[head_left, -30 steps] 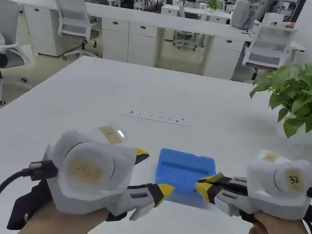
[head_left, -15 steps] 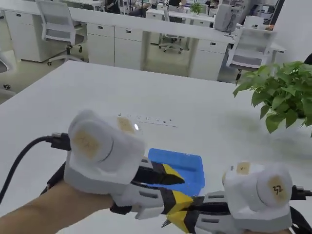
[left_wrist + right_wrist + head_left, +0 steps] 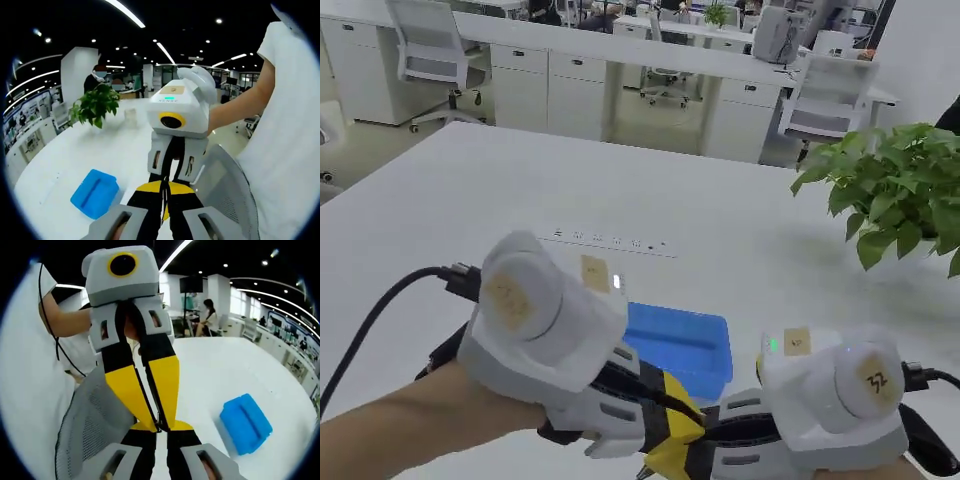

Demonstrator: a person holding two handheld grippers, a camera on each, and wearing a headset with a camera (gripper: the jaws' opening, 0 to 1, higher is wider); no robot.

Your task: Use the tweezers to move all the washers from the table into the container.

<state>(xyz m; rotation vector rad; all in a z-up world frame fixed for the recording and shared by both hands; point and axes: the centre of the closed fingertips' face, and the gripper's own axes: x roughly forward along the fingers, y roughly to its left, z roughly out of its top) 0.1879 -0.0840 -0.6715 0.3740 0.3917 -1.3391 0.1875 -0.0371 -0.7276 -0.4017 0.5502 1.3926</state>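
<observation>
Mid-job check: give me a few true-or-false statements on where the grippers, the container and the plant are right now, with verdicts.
1. The blue container rests on the white table. True.
2. One gripper is gripping the container. False: it stands free on the table, beyond both grippers.
3. The left gripper and right gripper face each other with jaw tips meeting. True.
4. The plant stands on the left of the head view. False: it is on the right, beyond the right gripper.
5. The left gripper's yellow jaws are spread wide. False: the right gripper view shows them close together, with only a thin dark line between.
</observation>
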